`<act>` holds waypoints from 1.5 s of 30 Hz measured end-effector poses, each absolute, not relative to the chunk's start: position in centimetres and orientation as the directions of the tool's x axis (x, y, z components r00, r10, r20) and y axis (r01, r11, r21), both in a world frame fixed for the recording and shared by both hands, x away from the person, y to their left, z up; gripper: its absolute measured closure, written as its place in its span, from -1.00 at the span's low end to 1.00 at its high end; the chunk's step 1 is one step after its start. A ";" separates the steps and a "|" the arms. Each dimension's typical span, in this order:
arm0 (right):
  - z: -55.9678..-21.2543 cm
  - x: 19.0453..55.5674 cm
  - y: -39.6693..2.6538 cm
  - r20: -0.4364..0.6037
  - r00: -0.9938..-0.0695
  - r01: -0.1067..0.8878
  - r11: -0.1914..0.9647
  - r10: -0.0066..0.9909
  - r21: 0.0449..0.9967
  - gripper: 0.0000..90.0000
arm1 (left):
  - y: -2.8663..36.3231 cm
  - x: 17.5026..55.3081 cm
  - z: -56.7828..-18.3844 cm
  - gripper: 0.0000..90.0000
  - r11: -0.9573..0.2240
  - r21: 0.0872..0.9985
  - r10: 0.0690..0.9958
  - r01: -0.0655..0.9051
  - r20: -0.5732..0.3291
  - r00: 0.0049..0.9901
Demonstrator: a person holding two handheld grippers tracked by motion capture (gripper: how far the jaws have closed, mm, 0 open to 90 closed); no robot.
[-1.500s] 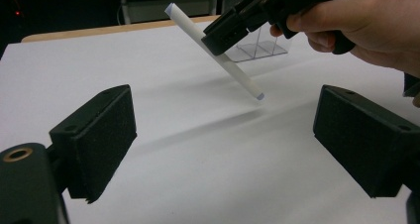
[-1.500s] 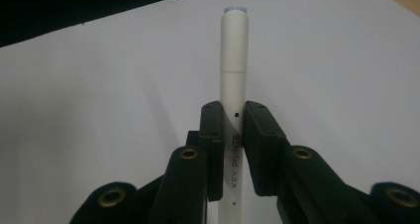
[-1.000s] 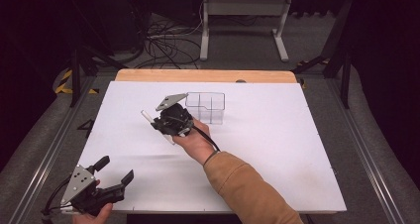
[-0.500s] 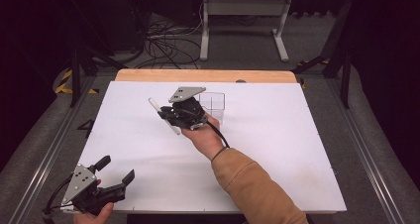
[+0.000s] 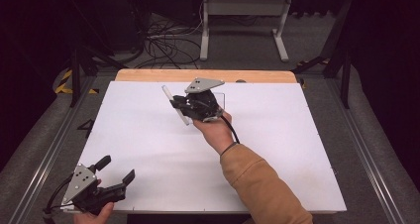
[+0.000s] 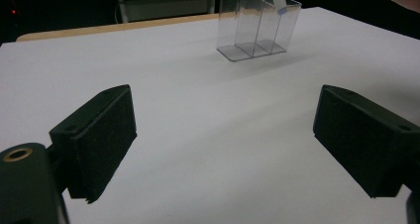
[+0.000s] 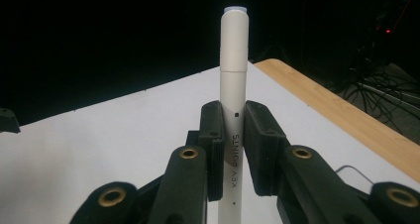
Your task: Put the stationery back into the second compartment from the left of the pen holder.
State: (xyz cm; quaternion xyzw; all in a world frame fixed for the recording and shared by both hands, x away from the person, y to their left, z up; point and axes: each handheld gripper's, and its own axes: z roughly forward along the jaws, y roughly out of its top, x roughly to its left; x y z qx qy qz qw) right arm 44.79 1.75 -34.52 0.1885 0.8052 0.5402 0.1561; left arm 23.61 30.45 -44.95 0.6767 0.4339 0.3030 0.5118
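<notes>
The right gripper (image 5: 184, 106) is clamped on a white pen (image 7: 233, 85), pads pressing its barrel near the middle, and it hangs just over the near side of the clear box (image 6: 258, 23) at the far middle of the table (image 5: 297, 149). From the left gripper view, one end of the pen looks to sit at the box's rim, above a rear cell, though whether it is inside I cannot tell.

The risk I see is the pen catching a divider or the thin wall. The box looks light and would probably tip or skid if the pen goes in at a slant. The grip is also narrow, so a knock on the rim could twist the pen between the pads or pop it loose.

In the high view the pen's long axis runs from beside the box up and away to its left; it is tilted, not upright. Its capped end points away from the gripper body.

The left gripper (image 5: 116, 169) rests well back from the box at the table's near left corner, jaws wide apart and empty.
</notes>
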 end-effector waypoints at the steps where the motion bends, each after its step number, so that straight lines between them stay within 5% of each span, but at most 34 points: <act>1: -34.5 44.9 1.6 -0.049 -0.879 0.134 0.342 0.475 0.930 0.76 | 30.4 23.6 -45.0 -0.77 -0.099 0.956 0.897 0.277 -0.034 0.440; 45: -35.5 50.5 -4.2 -0.020 -0.718 0.184 0.218 0.696 0.958 0.76 | 30.5 23.6 -44.9 -0.77 -0.100 0.955 0.898 0.279 -0.034 0.439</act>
